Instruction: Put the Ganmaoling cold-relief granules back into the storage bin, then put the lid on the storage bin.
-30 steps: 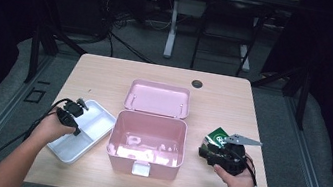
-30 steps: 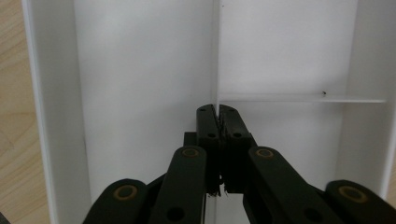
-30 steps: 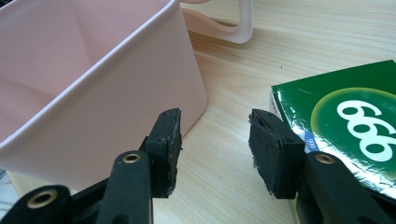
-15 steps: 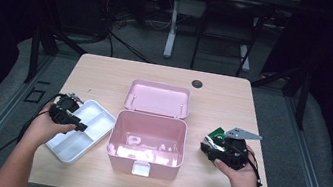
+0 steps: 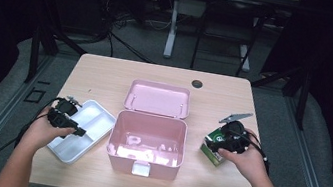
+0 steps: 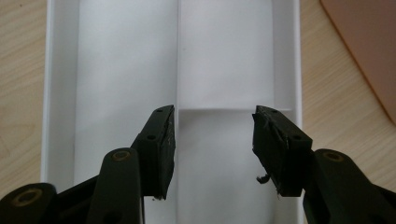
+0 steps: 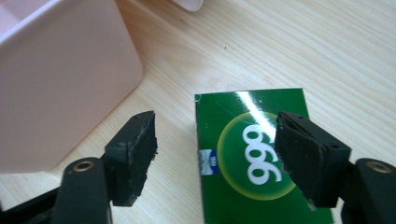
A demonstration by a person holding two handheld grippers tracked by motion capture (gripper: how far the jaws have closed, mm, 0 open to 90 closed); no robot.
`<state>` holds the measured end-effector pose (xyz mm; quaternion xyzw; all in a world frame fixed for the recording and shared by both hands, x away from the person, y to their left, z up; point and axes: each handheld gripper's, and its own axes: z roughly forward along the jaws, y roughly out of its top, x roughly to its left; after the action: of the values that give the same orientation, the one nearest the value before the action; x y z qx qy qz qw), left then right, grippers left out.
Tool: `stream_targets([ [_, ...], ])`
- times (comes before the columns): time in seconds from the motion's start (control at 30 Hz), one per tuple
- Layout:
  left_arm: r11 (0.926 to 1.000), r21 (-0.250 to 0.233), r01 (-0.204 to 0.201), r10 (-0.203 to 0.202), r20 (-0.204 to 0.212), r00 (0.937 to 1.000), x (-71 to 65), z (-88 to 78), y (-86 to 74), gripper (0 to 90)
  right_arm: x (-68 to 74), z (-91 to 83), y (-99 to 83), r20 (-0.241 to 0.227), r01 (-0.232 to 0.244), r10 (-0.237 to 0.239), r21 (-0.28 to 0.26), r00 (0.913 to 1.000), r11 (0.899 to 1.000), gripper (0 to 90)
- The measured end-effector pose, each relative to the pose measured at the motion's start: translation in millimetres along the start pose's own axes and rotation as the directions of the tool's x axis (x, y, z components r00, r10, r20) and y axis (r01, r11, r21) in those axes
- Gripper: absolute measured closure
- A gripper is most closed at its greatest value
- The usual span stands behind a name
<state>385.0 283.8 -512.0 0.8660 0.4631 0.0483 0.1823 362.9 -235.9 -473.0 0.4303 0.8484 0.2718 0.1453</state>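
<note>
Right tongs (image 7: 215, 154) open, jaws just been widening, nothing pinched; green box (image 7: 254, 154) flat on worktop (image 7: 289, 42) below them, lower centre-right of right gripper view, apart from both pads. White "999" in yellow-green circle on box, small blue mark at its left edge. Pink case (image 5: 148, 138) lid-up at centre of high view. Left tongs (image 6: 212, 140) open too, just been widening, nothing between; hovering over white divided tray (image 6: 60, 93), lower left in high view.

Dark room; grey floor (image 5: 325, 164); wooden table (image 5: 107, 71); cables behind.
</note>
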Motion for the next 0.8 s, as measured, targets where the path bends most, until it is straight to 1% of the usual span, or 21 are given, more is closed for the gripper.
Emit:
stream_targets([
  [0.07, 1.0000, 0.000, -0.003, 0.003, -0.013, 0.9999, 2.3, -0.6, -2.5, 47.4, -5.5, 0.7, 6.7, -0.014, -0.005, 0.005, 0.035, 0.9999, 0.999, 27.0],
  [0.1, 0.9999, -0.011, 0.010, -0.010, -0.017, 0.9998, 3.4, -1.4, -3.8, 46.7, -7.3, 1.2, 8.9, -0.019, -0.009, 0.010, 0.049, 0.9998, 0.999, 25.8],
  [0.13, 0.9998, -0.017, 0.011, -0.011, -0.028, 0.9996, 5.5, -3.7, -5.2, 45.9, -9.4, 2.2, 11.7, -0.021, -0.009, 0.010, 0.063, 0.9997, 0.998, 24.6],
  [0.23, 0.9988, -0.043, 0.024, -0.026, -0.038, 0.9989, 8.7, -9.4, -8.2, 45.0, -15.4, 5.1, 19.9, -0.017, 0.013, -0.011, 0.115, 0.9998, 0.993, 20.8],
  [0.27, 0.9987, -0.049, 0.013, -0.015, -0.042, 0.9990, 9.7, -11.3, -9.0, 44.8, -17.2, 6.0, 22.3, -0.013, 0.024, -0.022, 0.135, 0.9997, 0.991, 19.5],
  [0.3, 0.9983, -0.055, 0.021, -0.023, -0.040, 0.9989, 10.1, -12.6, -9.9, 44.3, -18.8, 7.3, 24.4, -0.013, 0.033, -0.031, 0.152, 0.9994, 0.988, 17.3],
  [0.4, 0.9974, -0.068, 0.024, -0.026, -0.031, 0.9992, 11.6, -15.4, -11.5, 44.3, -23.8, 12.0, 30.4, -0.017, 0.058, -0.055, 0.225, 0.9983, 0.973, 14.3],
  [0.43, 0.9974, -0.067, 0.025, -0.026, -0.014, 0.9996, 11.7, -16.3, -11.8, 44.6, -24.9, 13.4, 31.6, -0.019, 0.060, -0.057, 0.242, 0.9982, 0.968, 13.6],
  [0.47, 0.9971, -0.069, 0.031, -0.032, -0.005, 0.9995, 11.3, -16.5, -12.0, 45.0, -26.4, 15.7, 33.2, -0.016, 0.056, -0.054, 0.275, 0.9984, 0.960, 11.4],
  [0.5, 0.9969, -0.073, 0.030, -0.030, -0.001, 0.9995, 11.2, -17.0, -12.0, 45.0, -28.0, 17.3, 33.9, -0.014, 0.062, -0.060, 0.295, 0.9981, 0.954, 8.9],
  [0.53, 0.9967, -0.076, 0.027, -0.028, -0.003, 0.9996, 11.2, -17.5, -11.9, 45.0, -29.2, 19.9, 34.8, -0.013, 0.054, -0.053, 0.322, 0.9985, 0.945, 5.6],
  [0.57, 0.9966, -0.078, 0.027, -0.028, -0.007, 0.9996, 11.1, -18.1, -11.8, 45.0, -30.8, 21.9, 35.1, -0.016, 0.055, -0.052, 0.340, 0.9985, 0.939, 3.2],
  [0.6, 0.9965, -0.080, 0.026, -0.027, -0.012, 0.9996, 11.0, -18.7, -11.8, 45.0, -32.1, 24.5, 35.5, -0.018, 0.048, -0.044, 0.361, 0.9989, 0.931, 1.9],
  [0.63, 0.9961, -0.084, 0.028, -0.029, -0.014, 0.9995, 10.9, -19.3, -11.8, 44.7, -34.0, 26.9, 35.7, -0.019, 0.050, -0.046, 0.381, 0.9987, 0.923, 1.8],
  [0.67, 0.9958, -0.087, 0.028, -0.029, -0.014, 0.9995, 10.9, -19.8, -11.9, 44.3, -35.1, 29.7, 36.0, -0.016, 0.044, -0.041, 0.401, 0.9990, 0.915, 1.8],
  [0.73, 0.9952, -0.093, 0.030, -0.031, -0.009, 0.9995, 11.5, -20.9, -12.1, 44.3, -36.0, 33.2, 36.2, -0.015, 0.040, -0.037, 0.417, 0.9992, 0.908, 1.8],
  [0.77, 0.9950, -0.096, 0.030, -0.031, -0.009, 0.9995, 12.0, -21.4, -12.1, 44.2, -36.0, 34.7, 36.4, -0.018, 0.041, -0.036, 0.426, 0.9992, 0.904, 1.7],
  [0.8, 0.9948, -0.097, 0.029, -0.030, -0.010, 0.9995, 12.6, -21.8, -12.3, 44.2, -36.0, 35.9, 36.7, -0.032, 0.046, -0.035, 0.441, 0.9988, 0.897, 0.9],
])
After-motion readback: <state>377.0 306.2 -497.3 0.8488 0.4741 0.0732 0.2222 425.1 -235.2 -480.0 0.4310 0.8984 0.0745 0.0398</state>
